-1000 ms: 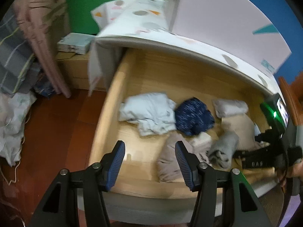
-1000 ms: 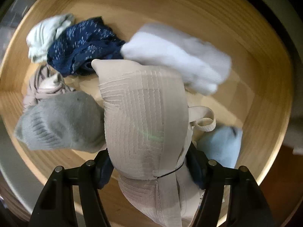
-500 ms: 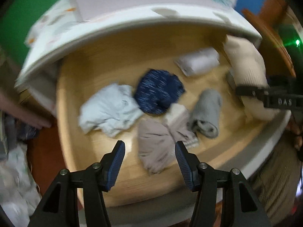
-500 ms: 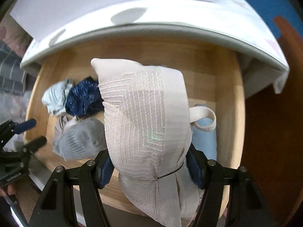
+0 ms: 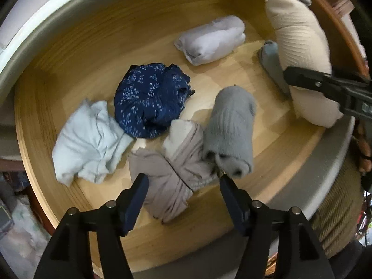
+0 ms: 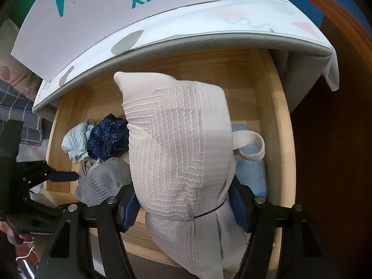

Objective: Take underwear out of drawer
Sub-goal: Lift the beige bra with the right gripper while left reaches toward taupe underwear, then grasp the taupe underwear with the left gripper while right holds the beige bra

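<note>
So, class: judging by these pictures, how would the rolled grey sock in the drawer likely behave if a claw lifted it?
The grey sock looks soft and knitted, so it probably squashes and sags. Loosely rolled, it may unroll. It likely weighs little.

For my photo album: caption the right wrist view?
Right hand-held gripper holding a beige ribbed bra above the open wooden drawer.

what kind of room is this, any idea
Probably a bedroom or dressing corner: an open wooden drawer holds folded underwear and socks like the navy patterned piece, and a XINCCI shoe box sits on the cloth-covered top.
</note>
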The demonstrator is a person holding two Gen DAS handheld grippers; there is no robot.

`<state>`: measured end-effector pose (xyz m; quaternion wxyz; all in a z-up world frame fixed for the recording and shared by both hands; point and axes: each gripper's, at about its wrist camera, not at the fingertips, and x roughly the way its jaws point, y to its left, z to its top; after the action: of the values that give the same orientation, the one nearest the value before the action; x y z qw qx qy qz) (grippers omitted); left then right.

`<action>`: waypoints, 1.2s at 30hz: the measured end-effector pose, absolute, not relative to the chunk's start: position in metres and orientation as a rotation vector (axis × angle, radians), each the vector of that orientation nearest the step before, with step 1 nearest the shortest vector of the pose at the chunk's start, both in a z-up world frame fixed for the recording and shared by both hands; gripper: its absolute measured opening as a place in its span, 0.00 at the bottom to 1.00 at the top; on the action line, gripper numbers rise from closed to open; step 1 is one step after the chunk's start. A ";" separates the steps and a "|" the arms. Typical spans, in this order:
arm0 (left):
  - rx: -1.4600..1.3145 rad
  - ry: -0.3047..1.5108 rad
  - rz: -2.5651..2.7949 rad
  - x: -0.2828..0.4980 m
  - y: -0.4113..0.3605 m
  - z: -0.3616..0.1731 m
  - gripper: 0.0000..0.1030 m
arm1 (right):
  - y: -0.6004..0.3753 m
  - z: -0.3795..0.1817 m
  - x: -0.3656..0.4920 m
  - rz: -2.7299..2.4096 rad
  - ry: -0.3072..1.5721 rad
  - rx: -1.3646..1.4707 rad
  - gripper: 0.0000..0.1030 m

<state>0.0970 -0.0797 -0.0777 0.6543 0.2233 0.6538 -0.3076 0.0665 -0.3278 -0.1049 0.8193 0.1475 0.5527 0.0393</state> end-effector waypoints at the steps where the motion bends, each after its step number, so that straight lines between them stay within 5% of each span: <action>1: 0.511 1.488 -0.694 0.099 -0.084 -0.080 0.66 | -0.325 -0.107 0.068 0.085 1.178 0.313 0.61; 14: 0.559 1.535 -0.592 0.124 -0.112 -0.112 0.82 | -0.318 -0.111 0.071 0.096 1.176 0.318 0.62; 24: 0.650 1.540 -0.497 0.132 -0.130 -0.139 0.83 | -0.321 -0.113 0.072 0.104 1.175 0.331 0.62; 36: 0.593 1.469 -0.471 0.112 -0.128 -0.132 0.58 | -0.320 -0.113 0.073 0.106 1.170 0.342 0.62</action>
<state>0.1117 -0.1278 -0.1317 0.6777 0.2639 0.6536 -0.2095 0.0727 -0.3199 -0.1135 0.8185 0.1607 0.5494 0.0499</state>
